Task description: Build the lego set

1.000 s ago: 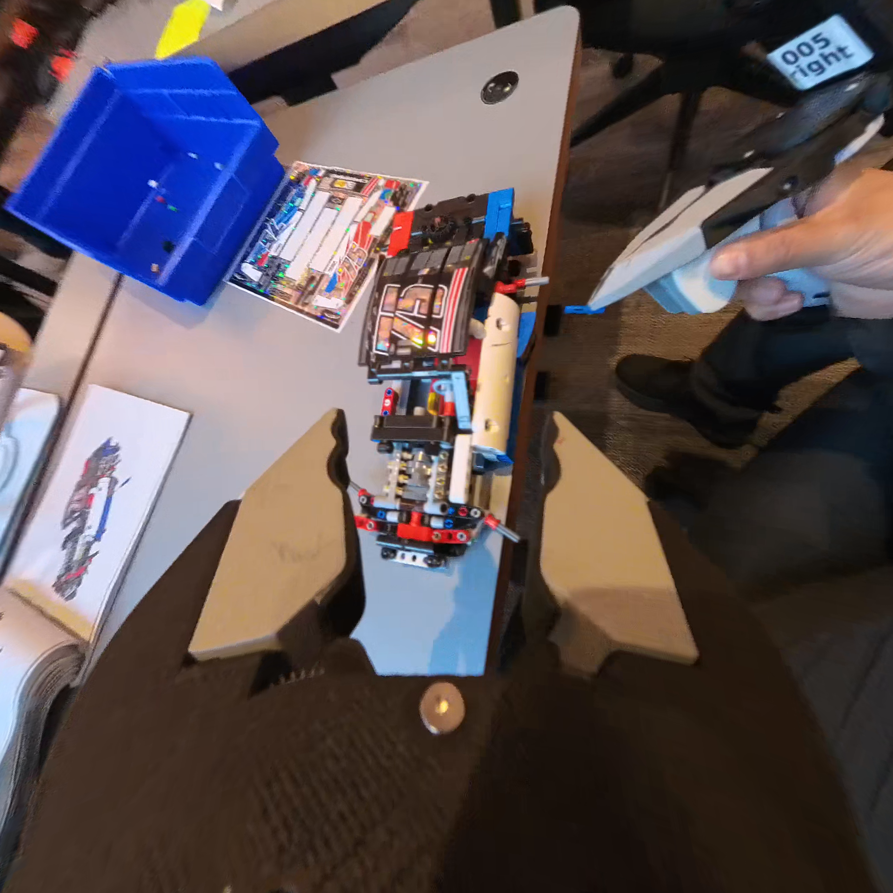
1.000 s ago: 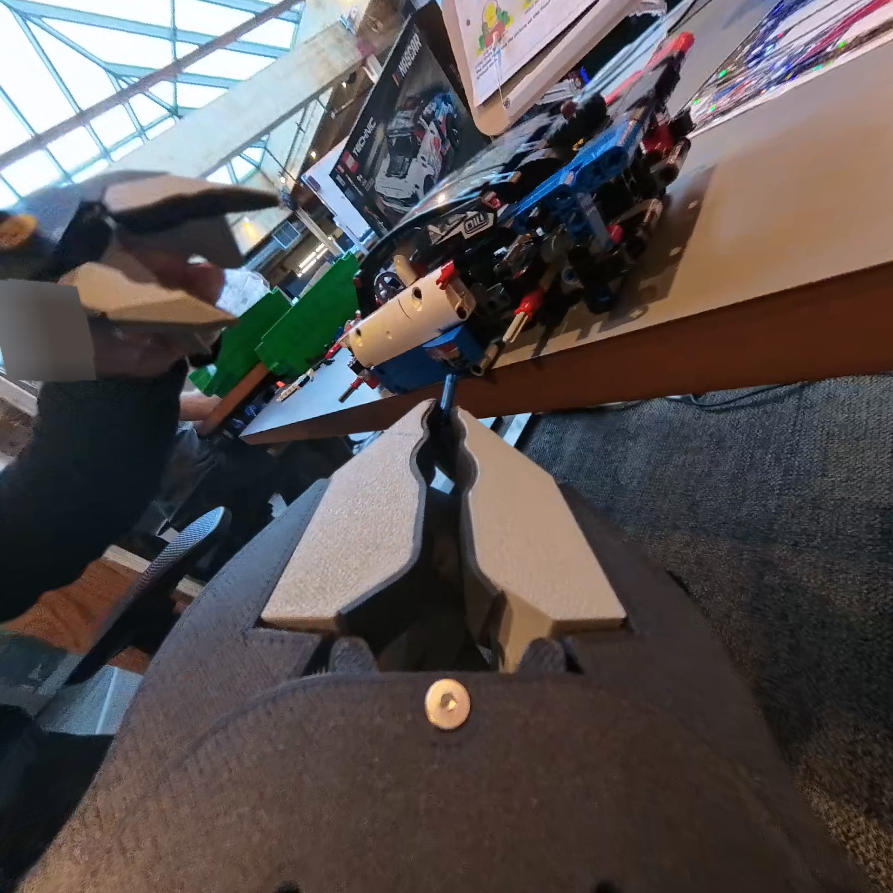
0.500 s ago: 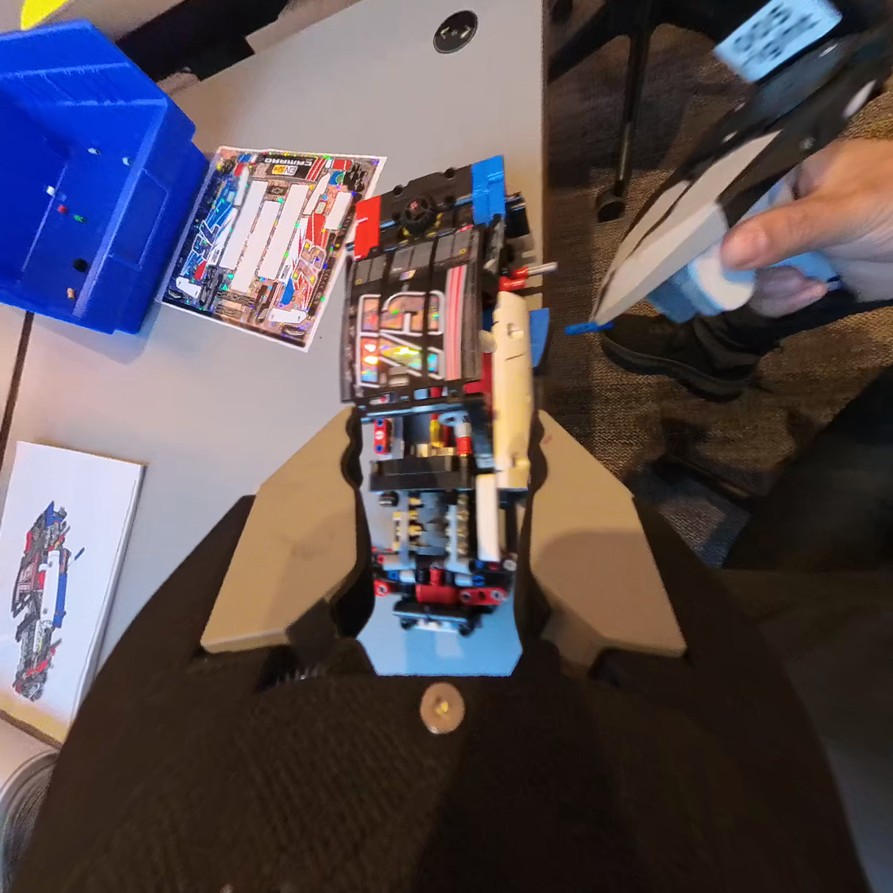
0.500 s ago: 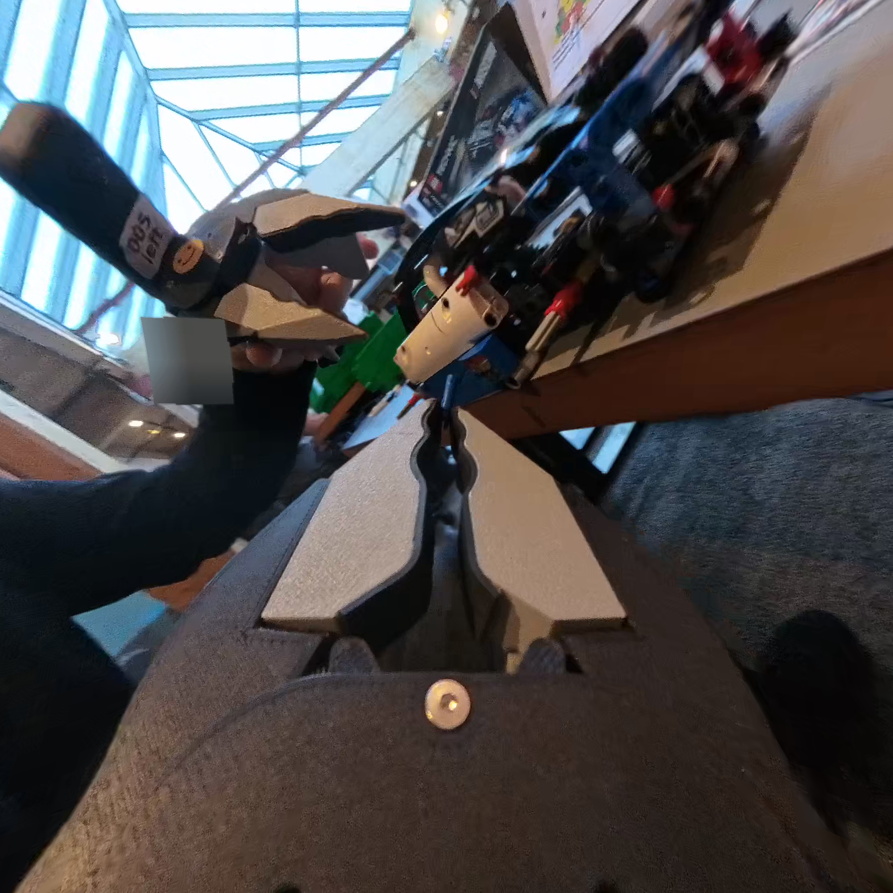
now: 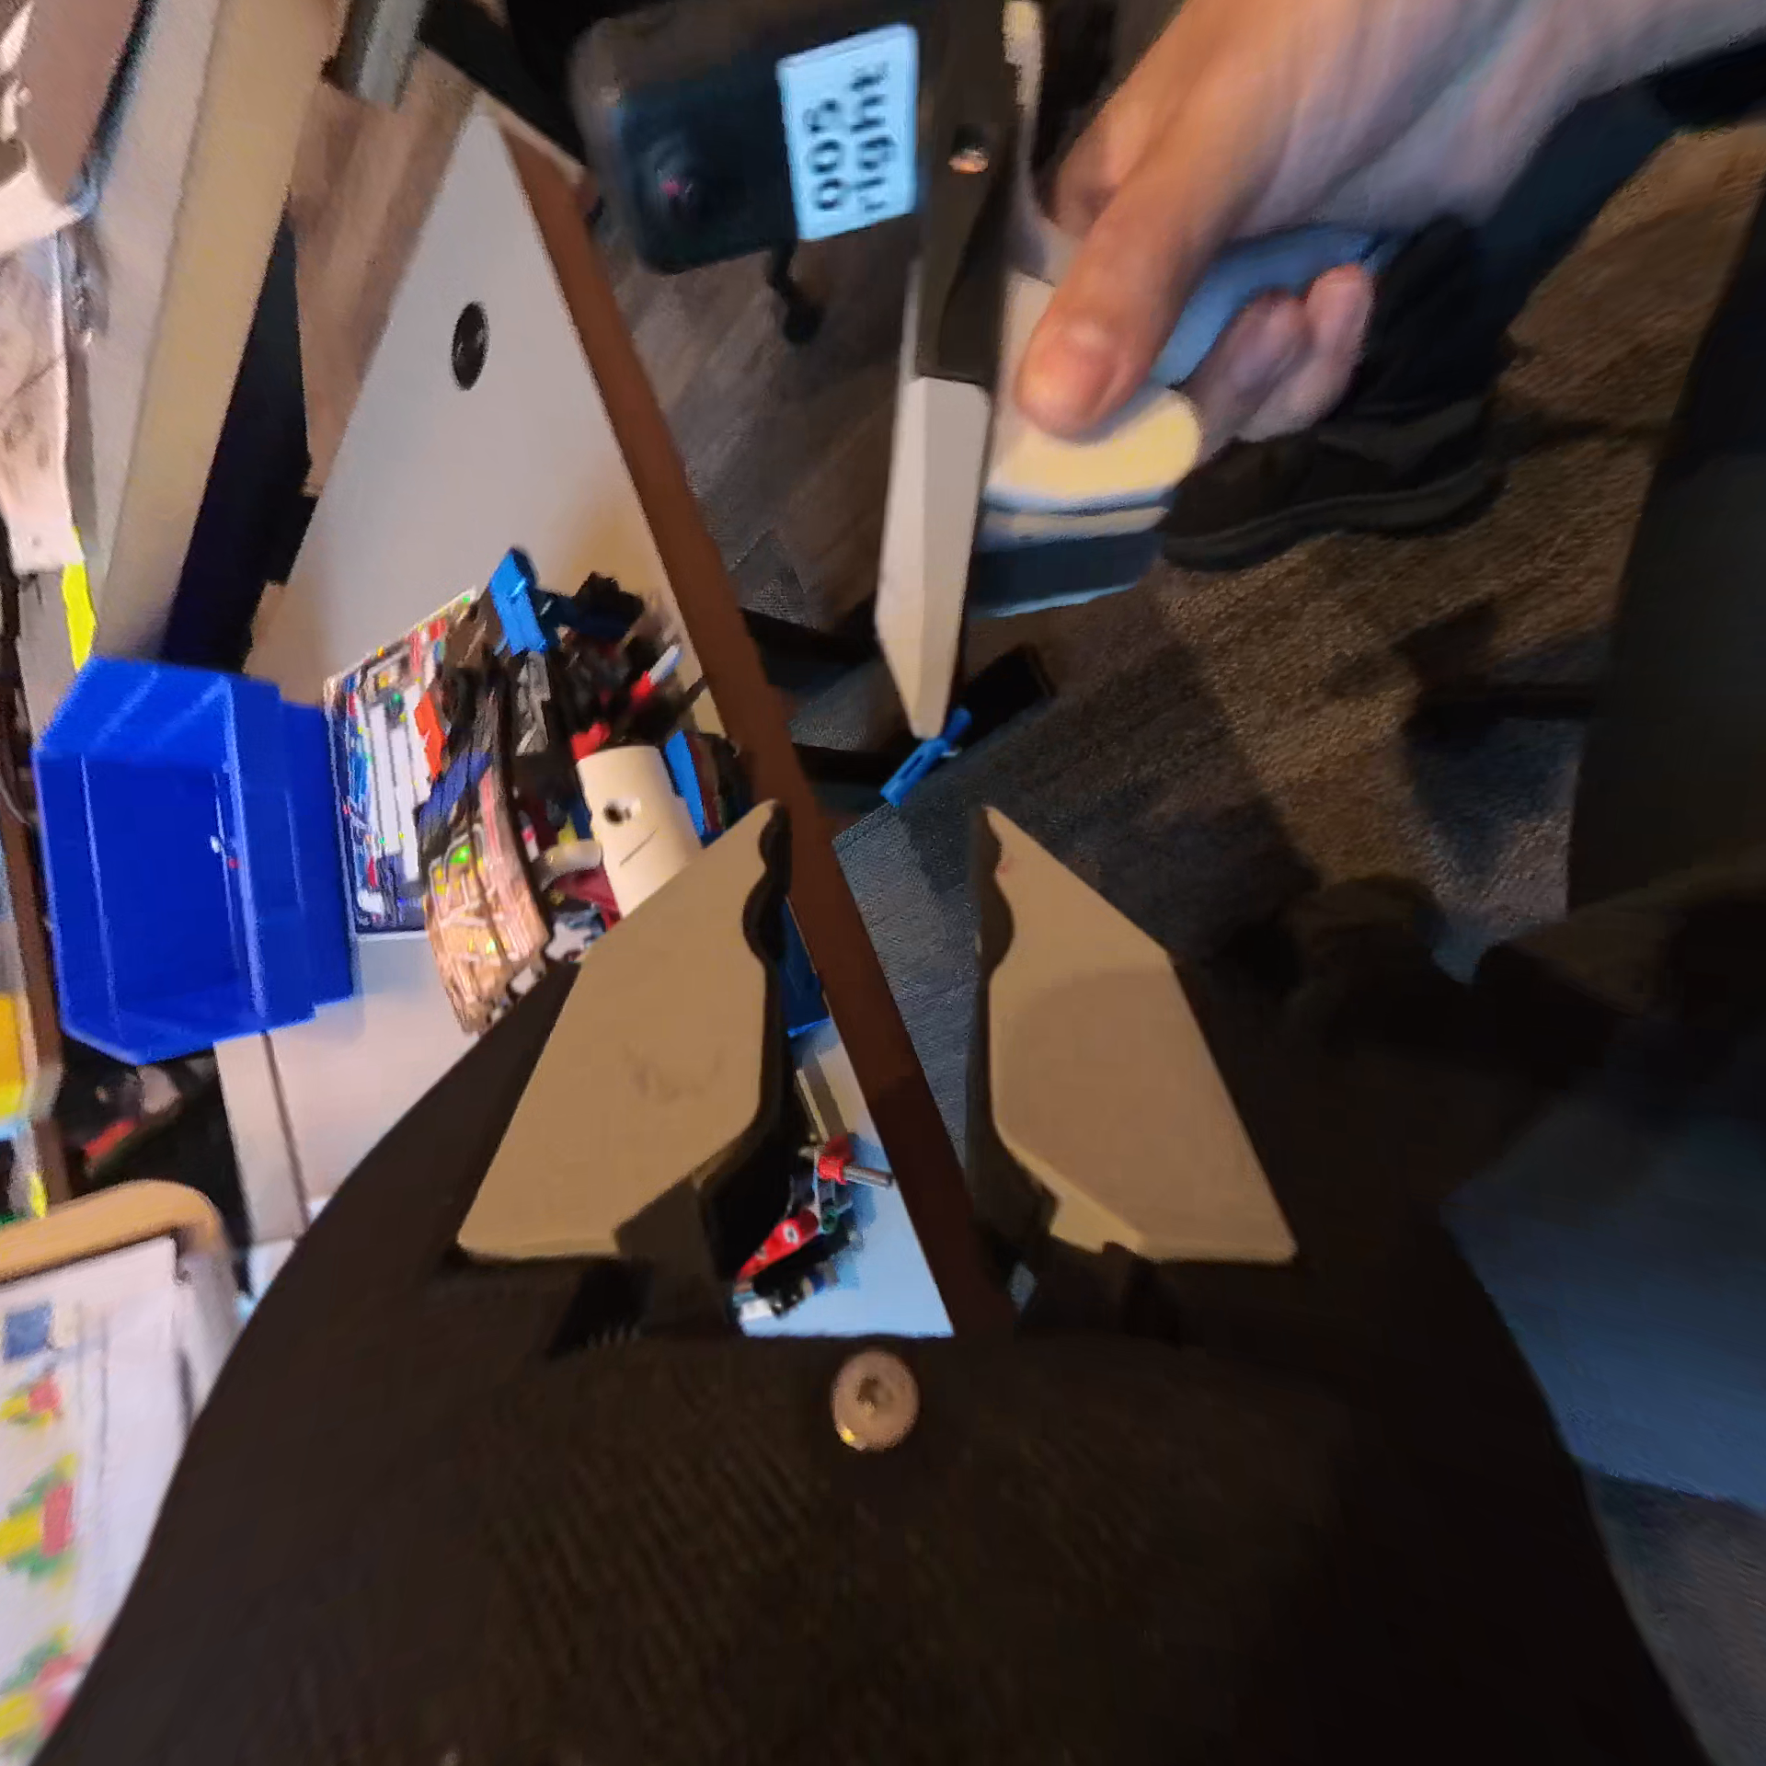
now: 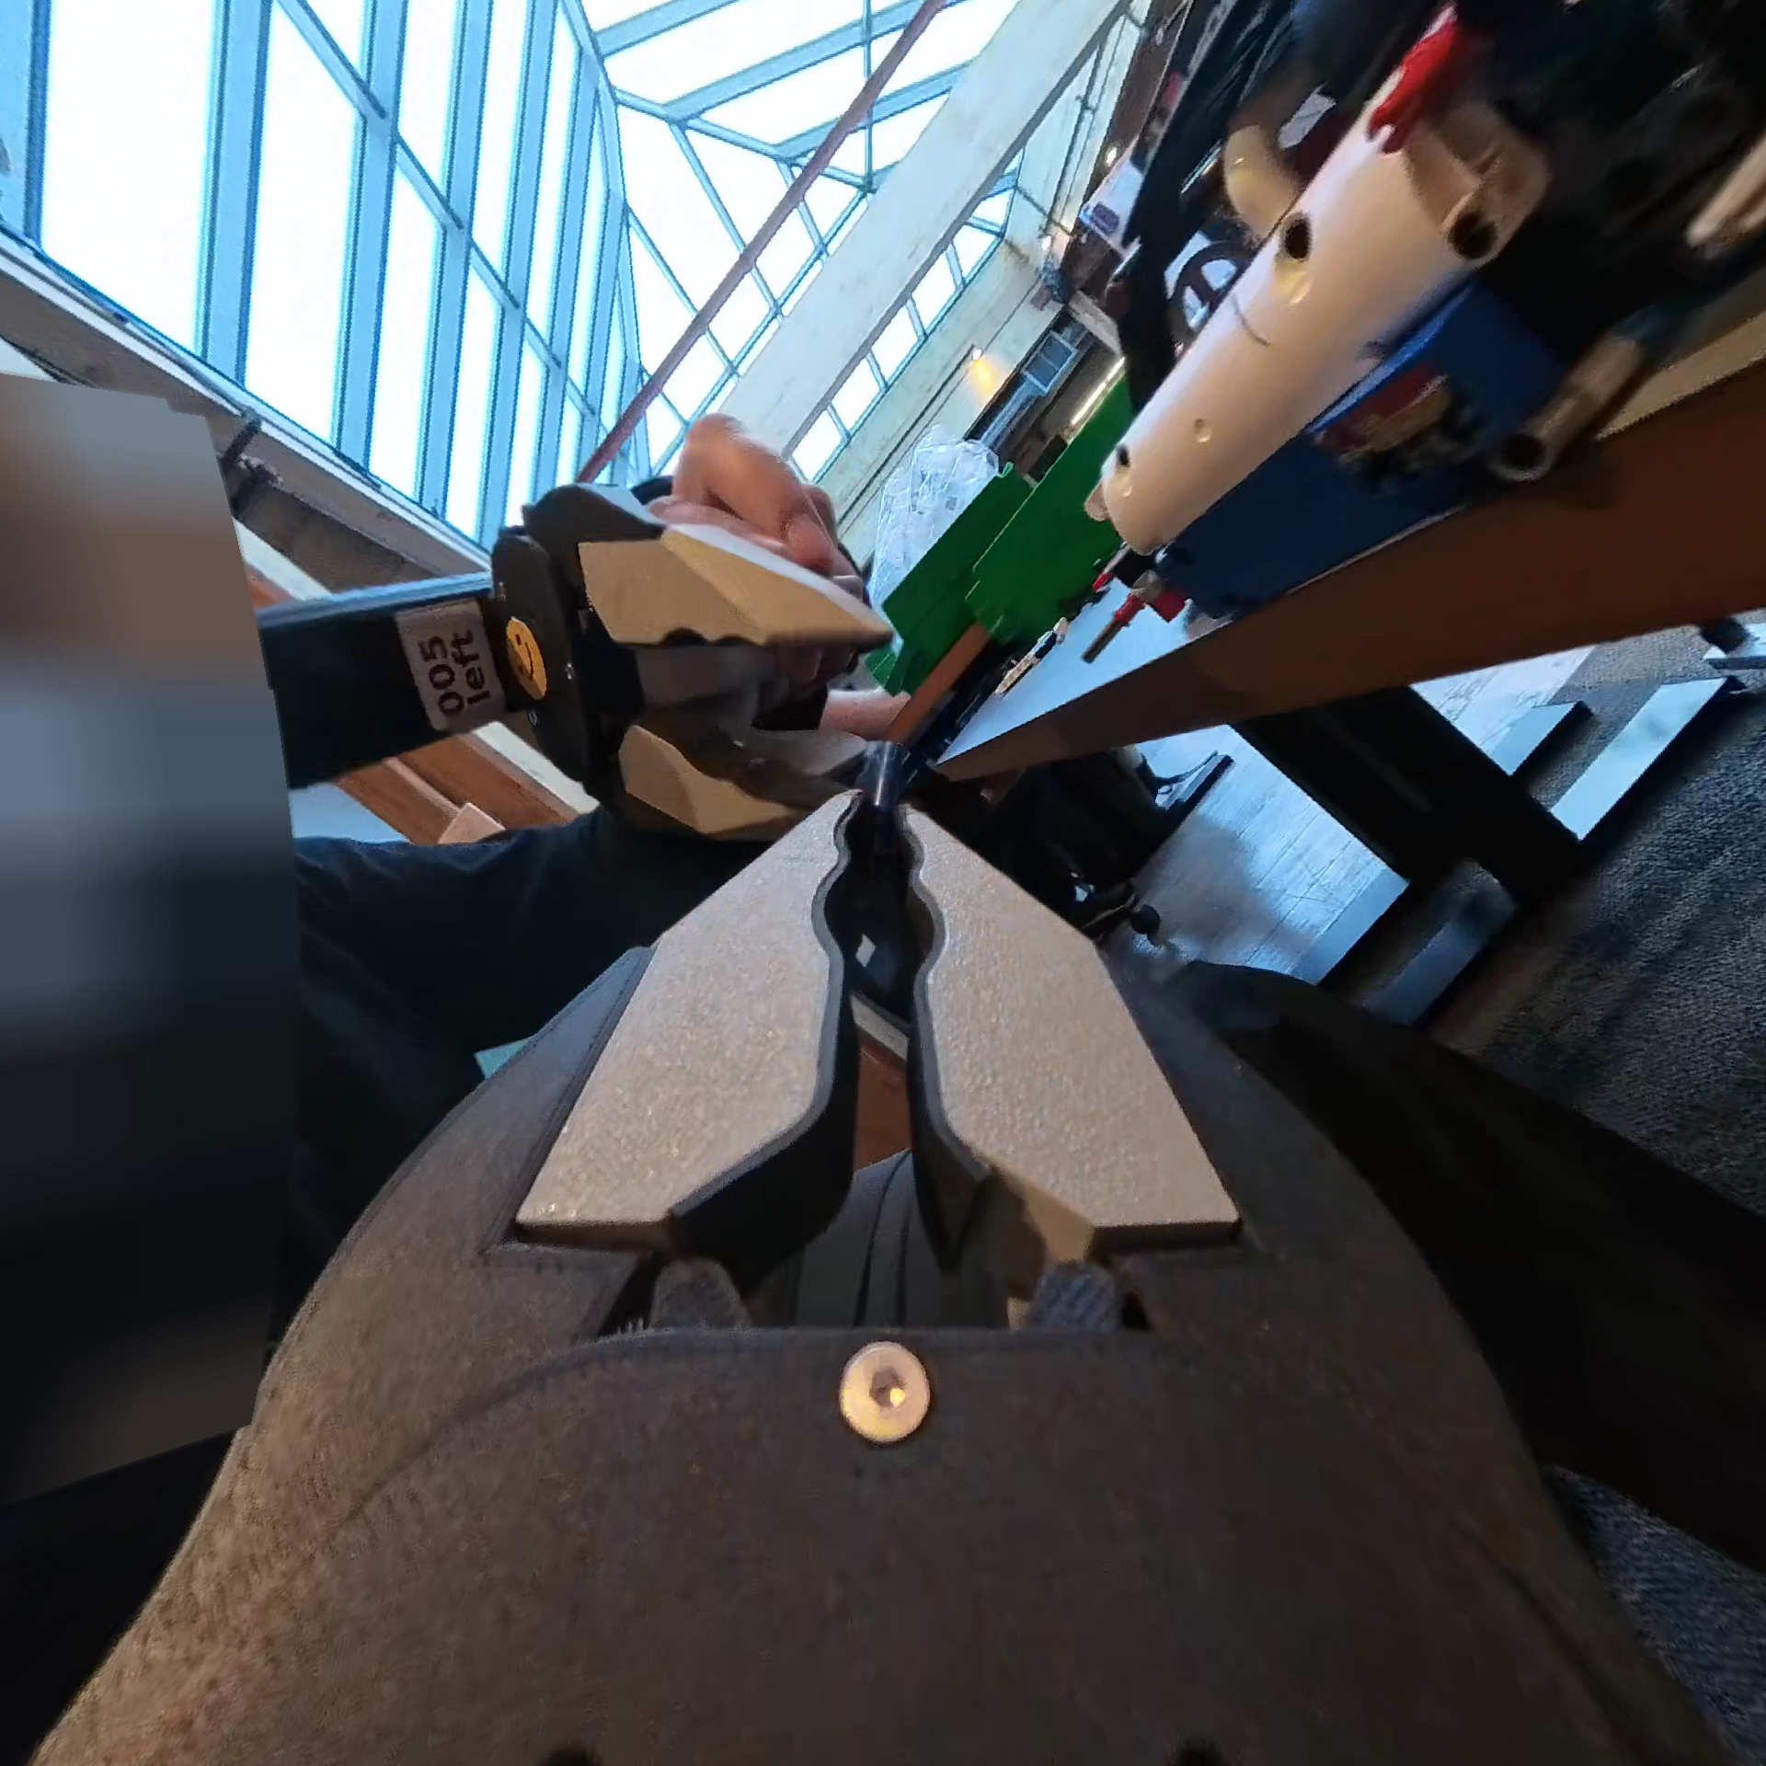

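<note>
The partly built lego car [image 5: 497,841] lies along the right edge of the grey table [image 5: 420,478]. It has a white side panel [image 5: 635,822], and it also shows in the right wrist view [image 6: 1338,287]. My left gripper [image 5: 879,831] is open and empty and straddles the table's brown edge, with its left finger over the car's front. My right gripper [image 6: 879,812] is shut on a small blue lego pin [image 6: 884,769]. It hangs below and beside the table edge [image 6: 1386,612]. In the left wrist view it [image 5: 922,592] points down with the pin [image 5: 922,755] at its tip.
A blue bin [image 5: 191,860] and a sticker sheet [image 5: 377,764] lie left of the car. An instruction booklet [image 5: 57,1433] is at the lower left. Green bins [image 6: 1003,545] stand farther along the table. Grey carpet [image 5: 1195,764] and a person's shoe [image 5: 1338,478] are to the right. My left and right fingertips are right by each other.
My left gripper has swung right and tilted, from around the car's front to astride the table edge. My right gripper has moved nearer the table edge and the left gripper, still holding the pin.
</note>
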